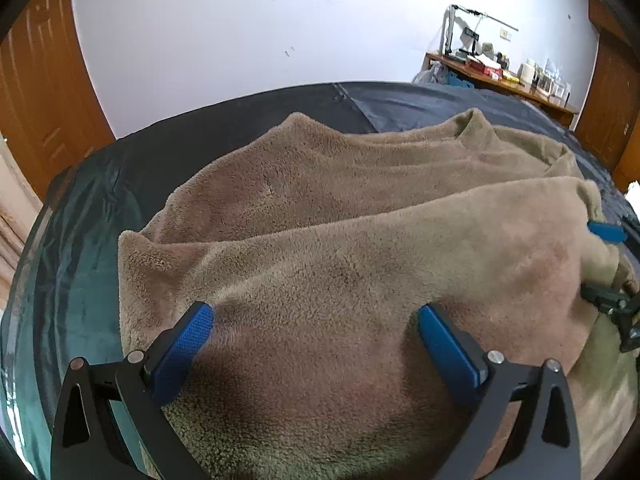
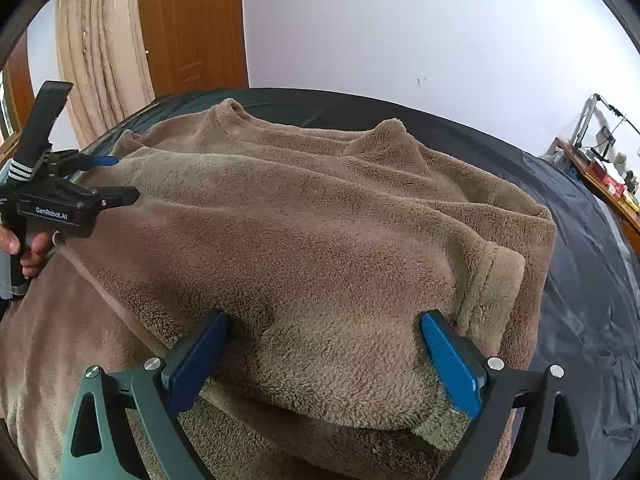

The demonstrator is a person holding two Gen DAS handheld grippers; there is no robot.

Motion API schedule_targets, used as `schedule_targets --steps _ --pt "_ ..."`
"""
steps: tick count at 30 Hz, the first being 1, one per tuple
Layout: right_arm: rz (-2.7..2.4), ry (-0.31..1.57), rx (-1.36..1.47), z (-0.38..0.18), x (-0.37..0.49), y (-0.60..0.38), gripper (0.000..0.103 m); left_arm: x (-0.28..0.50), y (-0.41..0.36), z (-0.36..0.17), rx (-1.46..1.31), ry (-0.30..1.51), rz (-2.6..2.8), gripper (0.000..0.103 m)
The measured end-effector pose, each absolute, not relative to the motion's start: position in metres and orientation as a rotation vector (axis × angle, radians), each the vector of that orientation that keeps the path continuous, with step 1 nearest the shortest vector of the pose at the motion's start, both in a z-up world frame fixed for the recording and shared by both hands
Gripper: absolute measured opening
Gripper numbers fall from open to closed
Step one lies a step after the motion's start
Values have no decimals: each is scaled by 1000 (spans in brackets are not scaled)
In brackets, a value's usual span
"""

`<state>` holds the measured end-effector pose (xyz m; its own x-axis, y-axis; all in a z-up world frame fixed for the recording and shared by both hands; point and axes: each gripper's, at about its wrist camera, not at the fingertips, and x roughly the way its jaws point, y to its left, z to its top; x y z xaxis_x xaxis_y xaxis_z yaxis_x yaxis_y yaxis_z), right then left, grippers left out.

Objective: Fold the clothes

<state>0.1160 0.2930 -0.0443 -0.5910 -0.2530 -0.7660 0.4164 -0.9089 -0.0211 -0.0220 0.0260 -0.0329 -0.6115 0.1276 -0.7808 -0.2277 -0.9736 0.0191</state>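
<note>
Bed [image 1: 100, 200]: dark sheet, white wall behind.
Fleece garment [image 1: 340, 220]: lay partly folded across the bed.
Handling: soft, bulky, floppy; you would pinch doubled edges.
Left claw [image 1: 316, 332]: spread wide, gripping nothing.
Right claw [image 2: 324, 340]: released, fleece bunched between its jaws.

The brown garment [image 1: 360, 240] is seen as thick fleece, fuzzy and matt all over. Underneath, the dark bed cover [image 1: 80, 264] looks smooth with a slight sheen. Textured blue rubbery-looking pads [image 2: 452, 360] are fitted on matt black plastic-looking frames with shiny metal pins. The door [image 2: 192, 20] is glossy varnished wood.
</note>
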Motion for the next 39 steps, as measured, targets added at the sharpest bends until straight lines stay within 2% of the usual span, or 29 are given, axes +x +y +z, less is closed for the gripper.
schedule_targets --steps 4,9,24,39 --pt "-2495 282 1154 -45 116 291 98 -9 29 -22 -1184 126 2585 103" --pt "-2485 266 1157 -47 116 292 100 -8 46 -45 -1248 290 2545 103" --pt "-2465 238 1171 -48 112 295 102 -13 47 -48 -1223 261 2550 103" --pt "-2505 337 1182 -50 111 283 102 -11 47 -47 -1222 282 2562 103"
